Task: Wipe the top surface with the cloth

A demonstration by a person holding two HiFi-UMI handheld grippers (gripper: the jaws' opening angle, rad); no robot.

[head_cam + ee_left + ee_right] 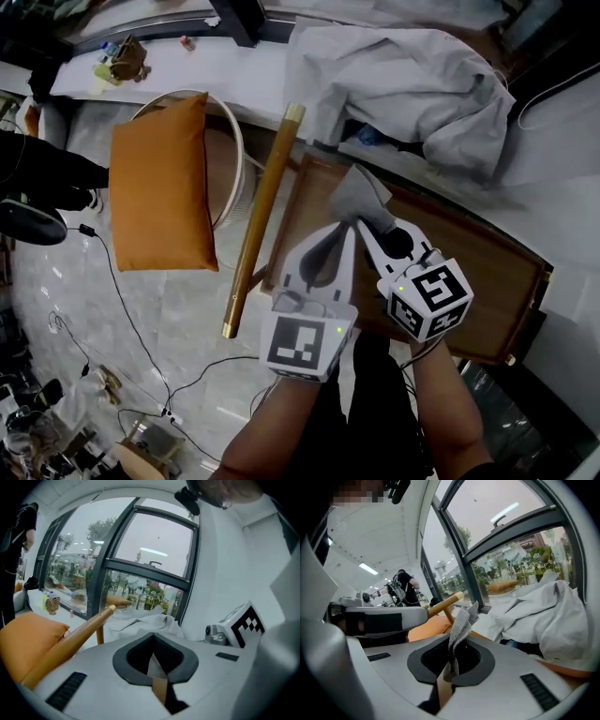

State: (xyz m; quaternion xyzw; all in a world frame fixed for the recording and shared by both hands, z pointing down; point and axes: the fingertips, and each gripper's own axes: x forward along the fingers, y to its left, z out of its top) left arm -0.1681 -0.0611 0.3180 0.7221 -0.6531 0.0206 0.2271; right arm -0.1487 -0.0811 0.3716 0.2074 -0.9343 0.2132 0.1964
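The floor (178,319) is pale marble with black cables (111,281) across it. An orange cushion (159,183) lies on a round chair (239,141). Dark-framed windows (154,541) admit daylight; ceiling strip lights (368,568) are lit.

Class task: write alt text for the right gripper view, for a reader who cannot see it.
The right gripper has its jaws shut on a grey cloth that stands up between them. Behind it are crumpled white fabric, a wooden pole and tall windows.

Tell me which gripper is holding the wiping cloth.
The right gripper: a small grey cloth is pinched between its jaws and sticks out past the tips. The left gripper has its jaws together with nothing between them.
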